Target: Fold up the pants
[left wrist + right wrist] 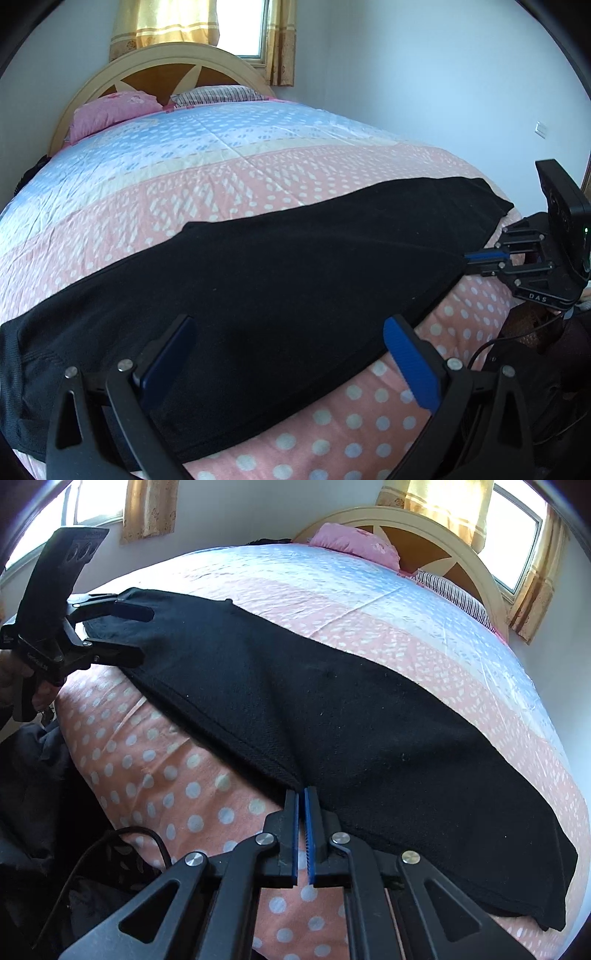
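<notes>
- right gripper (302,794) pinched tight on the near edge of the pants (332,716)
- left gripper (288,332) spread wide, hovering over the waist end
- pants lie flat, legs stacked, along the bed's (221,166) near edge; crosswise folds not yet done

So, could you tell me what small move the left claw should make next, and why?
Probably close the left claw on the near edge of the pants: it is open over the fabric, while the right claw is already shut on that edge, so both could lift together.
</notes>
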A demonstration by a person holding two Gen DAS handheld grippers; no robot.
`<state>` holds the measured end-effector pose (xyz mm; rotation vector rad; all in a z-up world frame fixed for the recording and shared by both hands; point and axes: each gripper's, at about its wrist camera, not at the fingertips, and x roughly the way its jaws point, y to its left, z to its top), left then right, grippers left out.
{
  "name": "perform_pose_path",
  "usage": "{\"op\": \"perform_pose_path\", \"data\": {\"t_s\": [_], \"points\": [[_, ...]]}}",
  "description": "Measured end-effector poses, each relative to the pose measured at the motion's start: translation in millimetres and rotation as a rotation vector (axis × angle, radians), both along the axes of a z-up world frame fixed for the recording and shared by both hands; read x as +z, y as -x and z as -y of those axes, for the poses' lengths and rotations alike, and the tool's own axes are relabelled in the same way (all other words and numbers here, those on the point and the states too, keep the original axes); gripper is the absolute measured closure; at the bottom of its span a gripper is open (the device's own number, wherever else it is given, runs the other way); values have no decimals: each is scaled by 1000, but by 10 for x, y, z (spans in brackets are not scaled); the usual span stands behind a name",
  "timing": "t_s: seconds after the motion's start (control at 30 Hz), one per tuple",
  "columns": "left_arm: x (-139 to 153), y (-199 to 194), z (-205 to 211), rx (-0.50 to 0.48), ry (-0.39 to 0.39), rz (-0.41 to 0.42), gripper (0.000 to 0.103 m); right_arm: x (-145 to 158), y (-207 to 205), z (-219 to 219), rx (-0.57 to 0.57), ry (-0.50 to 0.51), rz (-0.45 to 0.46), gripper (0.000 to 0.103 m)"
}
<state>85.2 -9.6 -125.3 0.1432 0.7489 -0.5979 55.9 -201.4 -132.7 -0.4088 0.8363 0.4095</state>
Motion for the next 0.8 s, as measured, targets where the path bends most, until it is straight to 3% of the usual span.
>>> {"op": "perform_pose_path", "data": {"t_s": [0.23,0.27,0.33,0.43,0.63,0.8], "points": [[84,-15,197,-52,17,18,0,-41,-10,46,-4,-36,-8,98],[78,-25,244,-64,11,11,0,-31,-17,54,-8,-50,-15,97],[65,5,370,-101,-14,19,0,13,9,101,-18,-72,-11,83],[69,33,572,-148,-46,32,2,81,66,304,-60,-112,10,81],[56,-19,978,-211,-69,4,25,224,156,1309,-329,-320,23,81],[74,69,1348,-293,-116,16,31,195,239,2328,-649,-586,-6,81]]}}
